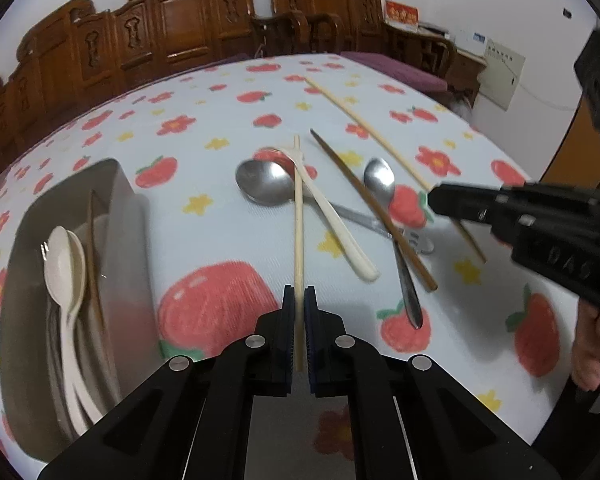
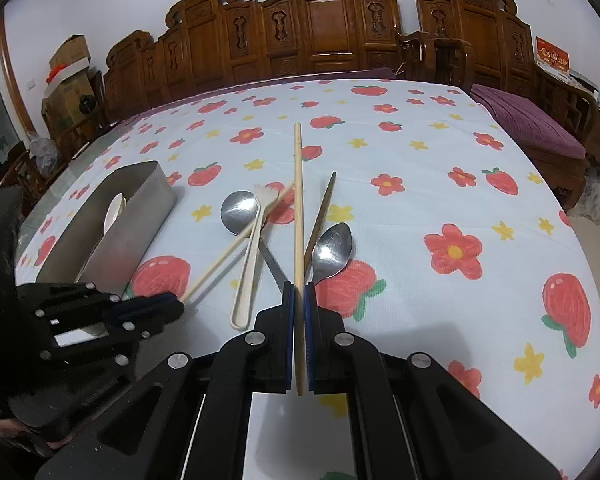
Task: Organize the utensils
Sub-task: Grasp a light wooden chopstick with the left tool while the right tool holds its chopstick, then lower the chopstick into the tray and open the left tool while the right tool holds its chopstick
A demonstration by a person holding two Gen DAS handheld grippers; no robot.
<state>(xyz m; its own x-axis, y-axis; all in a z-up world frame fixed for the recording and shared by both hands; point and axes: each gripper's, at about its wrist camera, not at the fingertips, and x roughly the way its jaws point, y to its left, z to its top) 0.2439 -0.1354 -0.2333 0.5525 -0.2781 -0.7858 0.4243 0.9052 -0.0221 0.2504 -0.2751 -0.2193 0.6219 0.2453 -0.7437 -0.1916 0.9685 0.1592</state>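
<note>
My left gripper [image 1: 299, 292] is shut on a pale bamboo chopstick [image 1: 298, 220] that points away over the flowered tablecloth. My right gripper [image 2: 299, 288] is shut on a second pale chopstick [image 2: 299, 200]. Each view shows the other gripper from the side, right gripper [image 1: 434, 199] and left gripper [image 2: 178, 307]. Between them lie a large metal spoon [image 1: 264, 184], a cream fork [image 1: 332, 220], a dark brown chopstick [image 1: 364, 200] and a small metal spoon [image 1: 380, 184]. A metal tray [image 1: 124, 208] at the left holds cream spoons [image 1: 62, 264] and a dark chopstick.
Carved wooden chairs [image 2: 324, 28] line the table's far edge. A purple-cushioned bench [image 2: 528, 128] stands at the right and cardboard boxes [image 2: 68, 76] at the far left. A person's hand [image 1: 588, 352] holds the right gripper's body.
</note>
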